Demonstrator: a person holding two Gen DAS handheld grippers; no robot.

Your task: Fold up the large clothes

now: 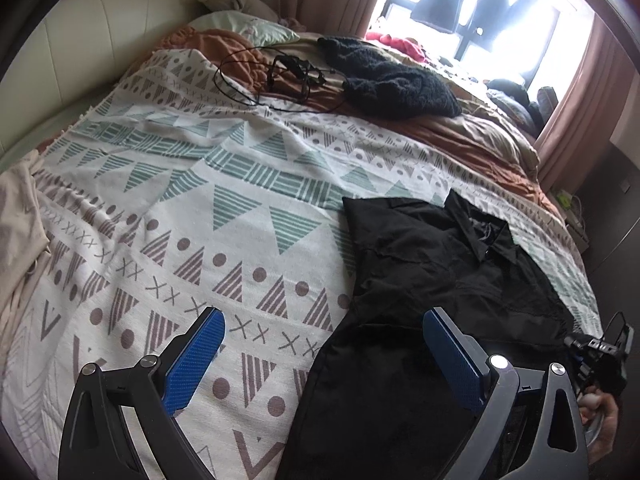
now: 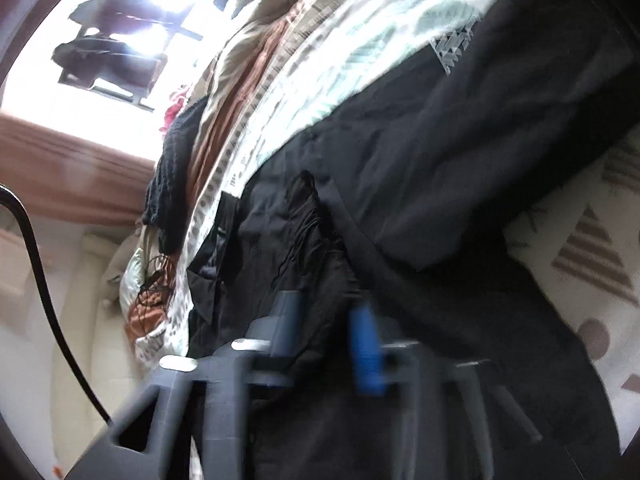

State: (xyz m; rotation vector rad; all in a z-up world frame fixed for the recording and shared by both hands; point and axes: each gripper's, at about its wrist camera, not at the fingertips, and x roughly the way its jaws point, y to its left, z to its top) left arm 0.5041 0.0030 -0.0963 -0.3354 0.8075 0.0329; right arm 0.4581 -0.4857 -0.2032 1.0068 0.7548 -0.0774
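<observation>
A black collared shirt (image 1: 440, 264) is spread on a patterned bedspread (image 1: 192, 216) printed with green and brown triangles, dots and crosses; it lies toward the right side of the bed, with its collar turned toward the window (image 1: 472, 8) and its lower part reaching the near edge. The left gripper (image 1: 324, 330) is held above the bedspread with its blue-padded fingers (image 1: 196, 356) spread wide apart, nothing between them; one finger is over bare bedspread, the other over the shirt's lower left part. The right gripper (image 1: 600, 356) is seen at the far right of the left wrist view, beside the shirt's right edge, with the person's hand (image 1: 600, 412) just beneath it.

In the right wrist view, which is blurred and rolled sideways, the right gripper (image 2: 330, 340) is seen with its fingers drawn near to each other and black shirt (image 2: 420, 168) fabric lying in the narrow gap; whether the cloth is actually pinched cannot be told through the blur. A black cable (image 2: 36, 280) is seen curving along the left of that view.

Farther up the bed, a dark knitted garment (image 1: 392, 76) is laid on a rust-orange blanket (image 1: 240, 56), with a looped black cord (image 1: 280, 76) just beside it. A pale green pillow (image 1: 248, 28) is set near the cream padded headboard (image 1: 72, 48). Pink curtains (image 1: 584, 92) are hung at the window, and dark clothes (image 1: 440, 0) are hung before the glass.
</observation>
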